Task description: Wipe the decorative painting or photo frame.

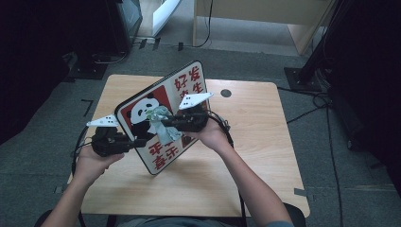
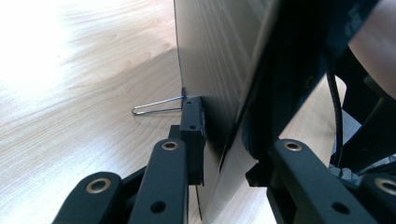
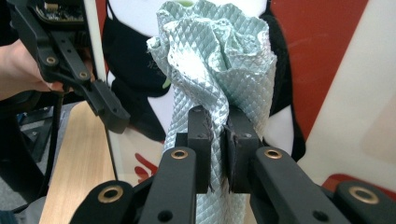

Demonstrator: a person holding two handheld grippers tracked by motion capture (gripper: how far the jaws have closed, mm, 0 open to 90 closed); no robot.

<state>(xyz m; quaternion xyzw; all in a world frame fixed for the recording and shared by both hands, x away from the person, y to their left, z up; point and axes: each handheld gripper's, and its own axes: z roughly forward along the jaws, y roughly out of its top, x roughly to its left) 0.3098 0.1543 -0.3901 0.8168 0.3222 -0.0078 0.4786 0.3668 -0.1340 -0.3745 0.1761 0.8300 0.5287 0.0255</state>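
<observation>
The right gripper (image 3: 217, 154) has its two black jaws pressed almost together on a pale green cloth with a quilted diamond texture (image 3: 219, 60). The cloth is thin and soft; it is squeezed into a narrow strip between the pads and opens above them into a crumpled, folded bunch that lies against the picture side of the board. In the high view this cloth (image 1: 161, 124) sits on the panda's body, near the middle of the board.

The left gripper (image 2: 224, 154) closes its jaws on the lower left edge of the flat rectangular sign board with rounded corners (image 1: 161, 116): one pad is on the plain pale back side, the other on the front side, and the thin edge goes between them. The back surface (image 2: 210, 56) looks smooth and a little glossy. A thin bent metal wire loop (image 2: 156, 106) sticks out beside the left pad.

The board stands tilted on its lower corner above the light wooden table (image 1: 255, 137), which has a fine grain and rounded corners. Its front is printed with a black and white panda (image 1: 141, 113) on a red field, with red characters on a cream border and a thin black rim. A person's hands hold both grippers
</observation>
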